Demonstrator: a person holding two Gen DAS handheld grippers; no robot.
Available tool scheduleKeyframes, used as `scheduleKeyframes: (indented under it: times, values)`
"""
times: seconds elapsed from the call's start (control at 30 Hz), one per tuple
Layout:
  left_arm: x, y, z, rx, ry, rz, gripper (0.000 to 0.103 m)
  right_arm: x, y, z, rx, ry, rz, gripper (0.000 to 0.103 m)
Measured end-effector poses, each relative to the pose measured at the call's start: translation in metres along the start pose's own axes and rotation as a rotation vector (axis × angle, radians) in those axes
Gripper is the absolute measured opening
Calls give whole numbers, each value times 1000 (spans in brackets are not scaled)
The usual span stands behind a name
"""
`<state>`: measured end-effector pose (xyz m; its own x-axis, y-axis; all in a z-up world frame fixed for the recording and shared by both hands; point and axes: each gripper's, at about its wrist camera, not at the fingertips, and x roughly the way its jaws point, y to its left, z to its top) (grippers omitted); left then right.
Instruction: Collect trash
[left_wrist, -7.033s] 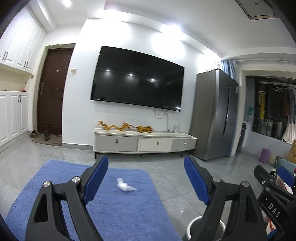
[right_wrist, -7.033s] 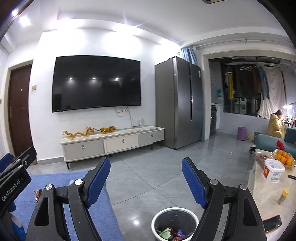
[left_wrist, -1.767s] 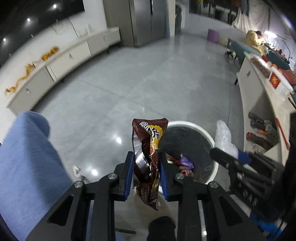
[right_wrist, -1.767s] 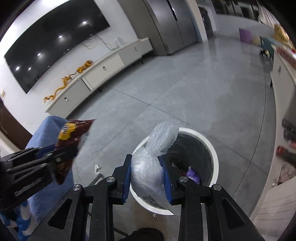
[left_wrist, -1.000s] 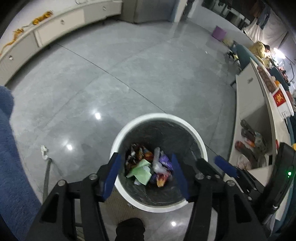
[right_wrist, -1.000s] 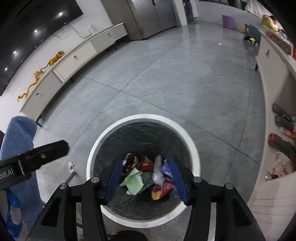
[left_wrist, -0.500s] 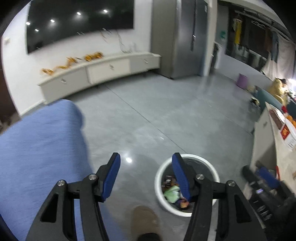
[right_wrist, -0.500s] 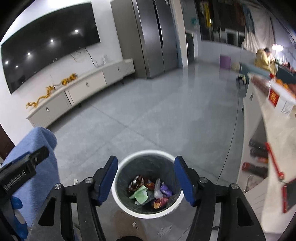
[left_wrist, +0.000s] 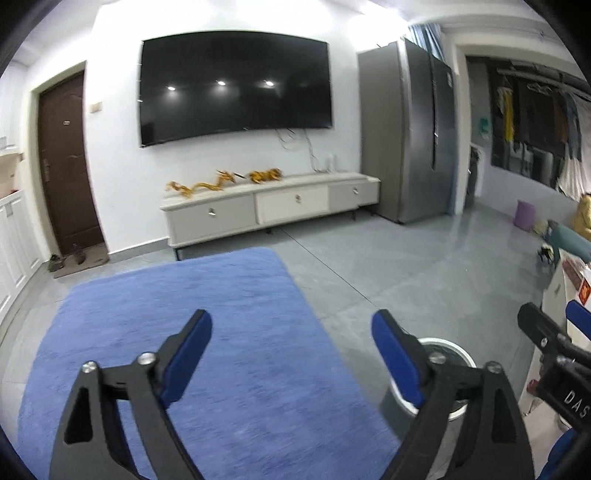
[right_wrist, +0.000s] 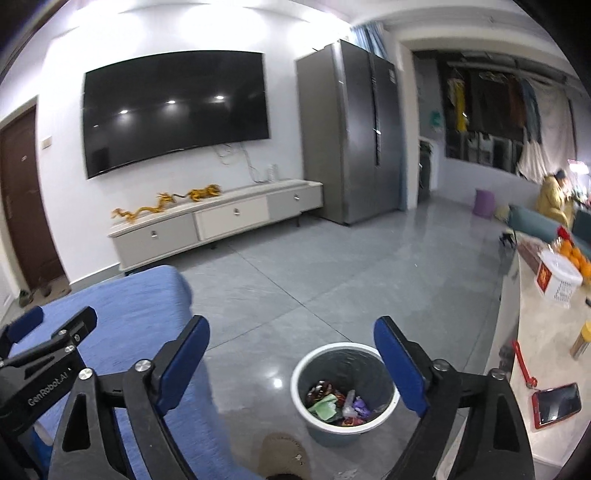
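Holding crumpled wrappers (right_wrist: 336, 404), the waste bin (right_wrist: 301, 373) stands beside the rug (right_wrist: 147, 295).

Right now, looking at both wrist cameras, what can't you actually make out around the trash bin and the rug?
- Trash bin: in the left wrist view, the left gripper's own finger hides most of it, contents unseen.
- Trash in the bin: right wrist view; pieces too small to identify.
- Blue rug: near part hidden by gripper fingers in both views.
- Scrap on floor: right wrist view; cut by the bottom edge.
- Right gripper: open, hides floor behind its fingers.
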<state>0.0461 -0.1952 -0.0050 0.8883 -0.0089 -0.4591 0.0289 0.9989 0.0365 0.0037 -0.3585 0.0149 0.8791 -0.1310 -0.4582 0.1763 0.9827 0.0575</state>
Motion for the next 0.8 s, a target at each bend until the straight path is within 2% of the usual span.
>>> scheduleKeyframes:
  times: [0.2, 0.43, 0.6, 0.8]
  values:
    - [-44, 40, -4, -42, -71, 65, 103, -21, 23, -3, -30, -40, 45, 97]
    - [-77, 58, -7, -79, -105, 118, 103, -40, 43, -7, -67, -77, 69, 99]
    - [-92, 67, -12, -105, -114, 119, 103, -48, 48, -9, -79, -95, 72, 103]
    - [-107, 66, -17, -84, -150, 140, 103, -53, 48, -16, -80, -99, 57, 103]
